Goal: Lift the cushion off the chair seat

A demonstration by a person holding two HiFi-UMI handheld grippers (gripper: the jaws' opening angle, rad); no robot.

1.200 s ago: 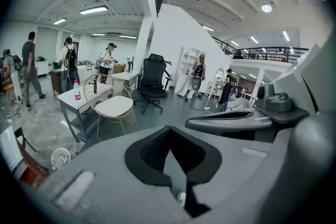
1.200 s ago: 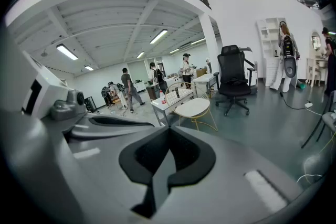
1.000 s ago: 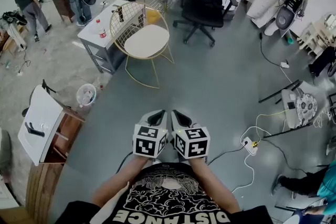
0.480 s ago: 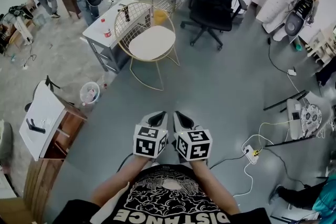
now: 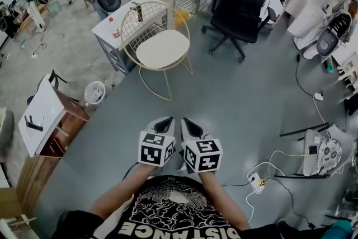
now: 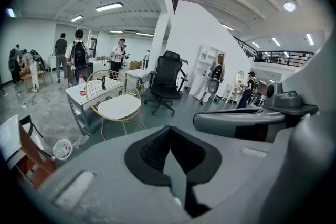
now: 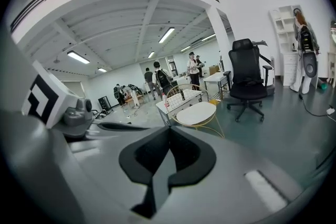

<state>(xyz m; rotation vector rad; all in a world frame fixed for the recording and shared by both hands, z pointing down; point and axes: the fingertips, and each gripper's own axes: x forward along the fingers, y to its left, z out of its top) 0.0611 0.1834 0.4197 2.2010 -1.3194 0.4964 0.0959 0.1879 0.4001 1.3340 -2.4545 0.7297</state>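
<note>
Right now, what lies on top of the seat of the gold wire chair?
A round cream-white cushion lies on the gold wire chair and covers its seat. The seat surface beneath cannot be seen, because the cushion hides it.

The cushion (image 5: 163,48) is lying flat on the seat of the chair (image 5: 141,18). It is a round, cream-white pad and is filling nearly the whole seat ring. The chair is standing upright on thin gold legs, with its gold wire-grid back curving round the cushion's far side. Chair and cushion are sitting just beside the white table (image 5: 109,24), on its near side, and the wire back is turned toward that table.
</note>
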